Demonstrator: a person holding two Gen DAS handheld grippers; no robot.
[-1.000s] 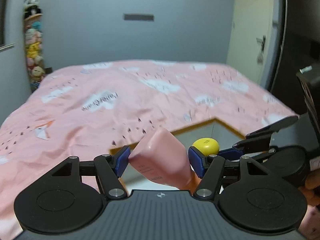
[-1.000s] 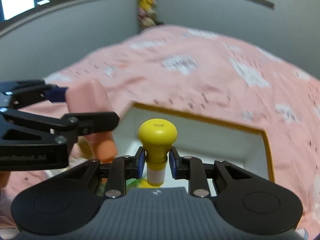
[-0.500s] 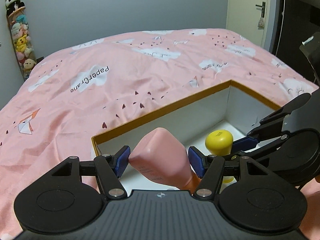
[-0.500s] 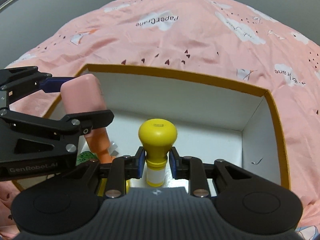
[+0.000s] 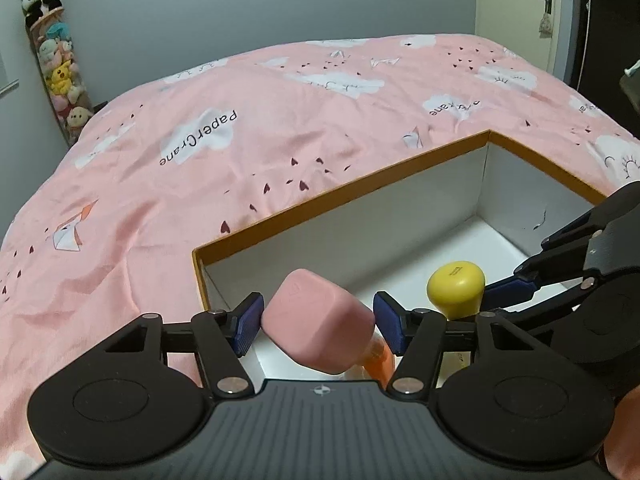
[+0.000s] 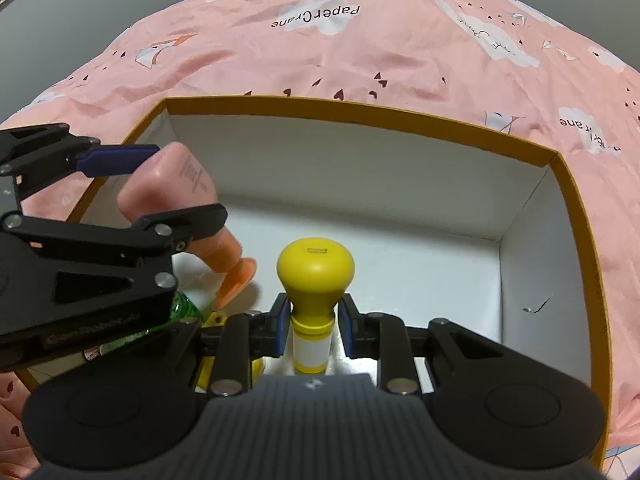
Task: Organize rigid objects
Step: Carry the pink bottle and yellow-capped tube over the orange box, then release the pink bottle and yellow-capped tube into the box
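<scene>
**Both claws lowering their loads into the box**

Left claw point(image 5: 318, 322): its jaws are closing a little around a pink bottle point(image 5: 320, 326), which is sitting between the blue pads. The left pad is touching the bottle; whether the right pad is pressing cannot be told from here. The bottle is hanging cap down, tilted, over the near left corner of the box point(image 5: 340, 194).

Right claw point(image 6: 312, 326): clamped on the neck of a yellow bottle point(image 6: 314, 276) with a bulbous cap, holding it upright above the box floor, near the middle of the near edge.

Change noted: a second ago both claws were higher, with the bed cover point(image 5: 240, 120) filling most of the view. Now both are sitting down inside the box walls, the white floor showing close beneath.

Also in the box: a green item point(image 6: 184, 312) and something yellow point(image 6: 212, 320), lying under the left claw at the near left corner.

Reading: both bottles are at the point of being set down. The pink one is likely to land on its neighbours unless shifted towards bare floor.
</scene>
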